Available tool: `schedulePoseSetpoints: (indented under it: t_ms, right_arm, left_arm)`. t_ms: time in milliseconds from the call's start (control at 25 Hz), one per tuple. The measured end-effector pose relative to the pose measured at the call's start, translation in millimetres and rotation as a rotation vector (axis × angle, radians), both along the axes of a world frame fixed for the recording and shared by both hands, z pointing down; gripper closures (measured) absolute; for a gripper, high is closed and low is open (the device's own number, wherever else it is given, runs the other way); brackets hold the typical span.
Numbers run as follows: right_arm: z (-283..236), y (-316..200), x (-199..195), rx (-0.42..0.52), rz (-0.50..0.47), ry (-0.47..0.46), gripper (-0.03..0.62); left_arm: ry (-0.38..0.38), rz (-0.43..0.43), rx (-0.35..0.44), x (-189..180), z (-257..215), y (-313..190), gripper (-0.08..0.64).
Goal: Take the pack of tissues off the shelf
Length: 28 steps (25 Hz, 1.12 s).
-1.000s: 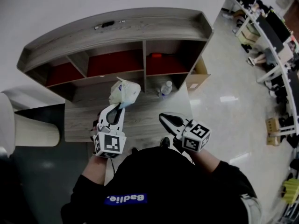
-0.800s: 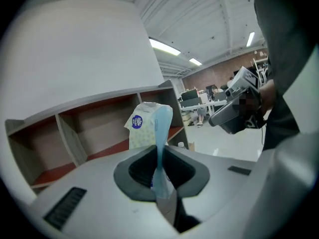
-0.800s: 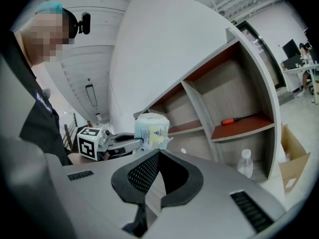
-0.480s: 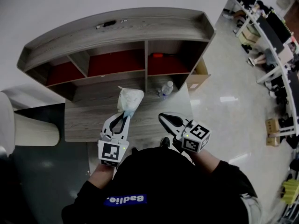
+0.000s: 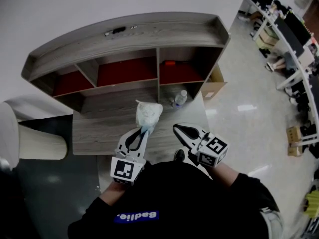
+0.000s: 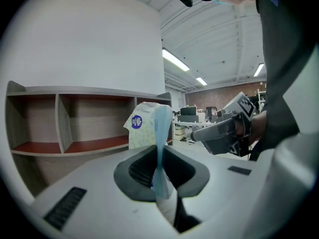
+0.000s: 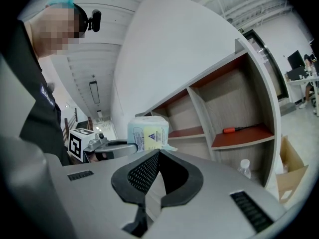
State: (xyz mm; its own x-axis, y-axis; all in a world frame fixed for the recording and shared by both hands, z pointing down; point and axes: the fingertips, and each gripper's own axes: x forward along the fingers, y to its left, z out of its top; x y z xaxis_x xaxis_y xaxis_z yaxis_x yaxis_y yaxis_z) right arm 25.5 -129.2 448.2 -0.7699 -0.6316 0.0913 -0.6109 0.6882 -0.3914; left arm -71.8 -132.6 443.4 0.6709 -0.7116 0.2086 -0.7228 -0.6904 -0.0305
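left hand-held gripper (image 6: 159, 151): clenched on the pale blue end flap of the pack of tissues (image 5: 148, 114); the flap runs up between the two jaws, which point towards the shelf.
pack of tissues: just ahead of the left jaw tips, held by its flap alone — out in front of the shelf openings, in none of the compartments, over the bench. A round blue mark on its wrapper faces back at the left hand-held gripper.
right hand-held gripper (image 5: 176, 128): just to the right of the left one and apart from it, its jaws closed tip to tip with nothing between them. From it the pack shows ahead and to the left.
bench (image 5: 97, 126): grey wood-grain top, below and ahead of both hand-held grippers.
shelf (image 5: 129, 34): beyond the pack, well ahead of the jaws; three open compartments with red floors under a long top board.
screwdriver (image 7: 239, 129): orange handle, lying in the right compartment — ahead of the right hand-held gripper.
bottle (image 5: 180, 98): clear plastic, on the bench ahead of the right jaws and to the right of the pack, near the shelf's foot.
cardboard box (image 5: 214, 83): on the floor, further right, against the shelf's end.
person (image 5: 179, 198): black sleeves behind both hand-held grippers.
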Motion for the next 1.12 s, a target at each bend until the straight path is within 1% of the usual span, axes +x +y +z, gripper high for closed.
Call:
schedulePoseSetpoints:
  t_ms: [160,280,400,640,960,1120]
  right_arm:
    - [0.0,-0.6,1.5,-0.002,0.018,-0.002,0.568]
    - [-3.7,-0.3,-0.8,0.007,0.012,-0.015,0.568]
    - [-4.6,1.1,-1.7,0.013,0.006,0.002,0.568]
    - [-6.7,2.3,-2.6,0.017,0.007,-0.019,0.568]
    - [-6.0,3.4,-3.7,0.026,0.001,-0.01,0.568]
    - [-3.4,3.4,-2.5,0.014,0.008,0.016,0.568]
  left_arm:
    - [0.014,0.003,-0.01,0.2,-0.8,2.6,0.526]
    - [0.024,-0.001,-0.015,0.1,-1.5,3.8,0.526]
    - [0.026,-0.002,-0.011,-0.8,-2.1,4.4,0.526]
    - [0.028,-0.005,-0.01,-1.9,-3.2,5.5,0.526]
    - [0.033,0.0,-0.013,-1.1,-1.9,5.5,0.526]
    - [0.029,0.002,-0.015,-0.2,-1.4,5.8,0.526]
